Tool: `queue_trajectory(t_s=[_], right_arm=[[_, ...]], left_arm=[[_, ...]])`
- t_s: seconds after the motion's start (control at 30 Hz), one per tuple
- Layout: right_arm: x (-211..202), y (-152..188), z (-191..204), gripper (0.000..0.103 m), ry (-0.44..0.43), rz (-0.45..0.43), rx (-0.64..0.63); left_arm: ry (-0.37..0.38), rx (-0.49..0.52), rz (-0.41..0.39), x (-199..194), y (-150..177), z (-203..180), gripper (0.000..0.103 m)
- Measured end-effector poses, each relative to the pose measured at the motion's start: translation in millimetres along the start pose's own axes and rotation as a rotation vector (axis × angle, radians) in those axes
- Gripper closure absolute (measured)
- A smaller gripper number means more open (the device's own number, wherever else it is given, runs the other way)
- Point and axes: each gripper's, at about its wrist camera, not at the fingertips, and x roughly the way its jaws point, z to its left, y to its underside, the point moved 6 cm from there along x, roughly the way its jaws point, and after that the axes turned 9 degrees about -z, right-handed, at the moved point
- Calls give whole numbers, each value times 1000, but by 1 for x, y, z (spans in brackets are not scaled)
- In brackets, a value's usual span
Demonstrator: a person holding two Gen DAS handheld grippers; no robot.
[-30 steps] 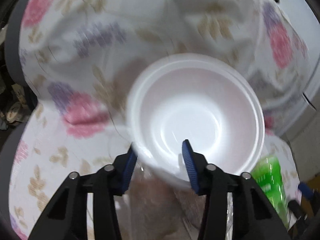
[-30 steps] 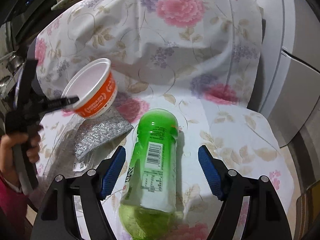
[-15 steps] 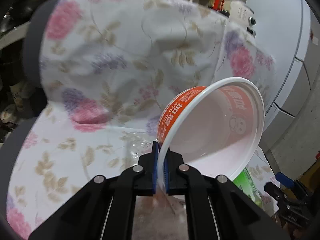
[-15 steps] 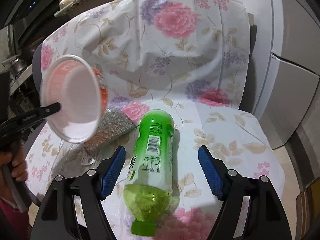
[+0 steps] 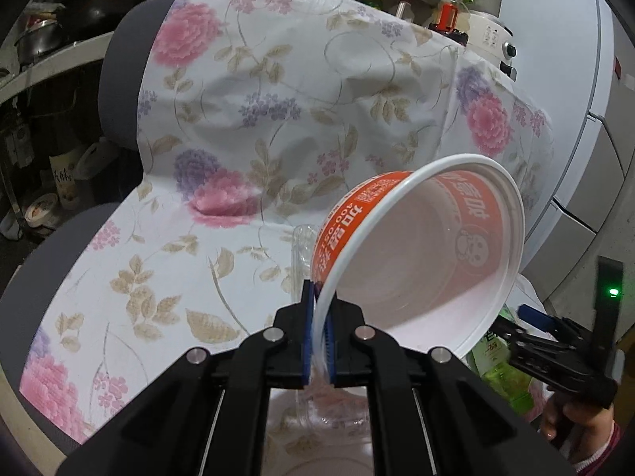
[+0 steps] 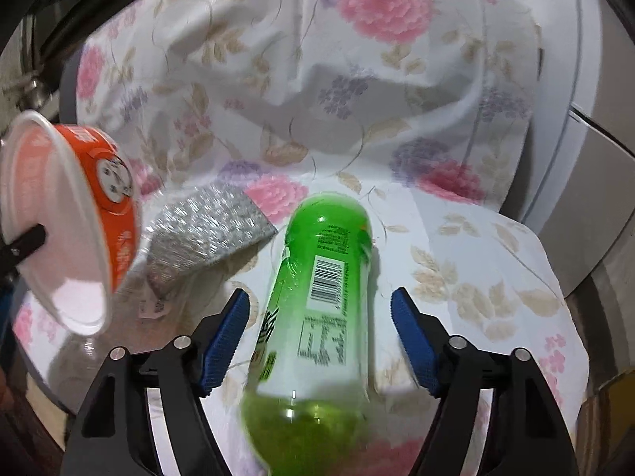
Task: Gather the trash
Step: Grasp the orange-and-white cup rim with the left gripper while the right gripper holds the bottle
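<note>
The right gripper (image 6: 319,335) had just been closing a little, its blue pads (image 6: 222,341) apart on either side of the green bottle (image 6: 317,297) lying on the flowered chair cover (image 6: 476,277). A silver wrapper (image 6: 206,234) lay just beside it. At the left edge, a tilted orange cup (image 6: 67,222) hung in a black gripper tip (image 6: 22,244).

Bare floral cover (image 6: 496,269) right of the green bottle (image 6: 317,297); left, foil packet (image 6: 206,234) (perhaps touching).

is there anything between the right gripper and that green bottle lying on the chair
Nothing visible. The green bottle lies lengthwise on the flowered cover, already between the open jaws of the right gripper, with a gap on each side. The silver wrapper lies off to its left, and the noodle cup is held up beyond that.
</note>
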Motion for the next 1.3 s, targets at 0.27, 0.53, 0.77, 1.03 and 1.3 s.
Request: queue_trajectory(t_s=[0.27,0.53,0.77,1.03,1.3], right_arm=[[25,0,11,32,100,98,-116],[14,2,5,46,57,85,-20],[-41,-6,-6,46,-24,-55,101],[-121,-5,-26,46,-27,-201,152],[-193,29,-66,45,47,-294,201]], left_arm=[[2,-3,11,7,4,5,100],[9,-13,13,2,7,6,100],[31,-14,3,-15,7,0,100],[106,38,-2,-42,15,-41,100],[228,130,-9,-71,31,-106,100]])
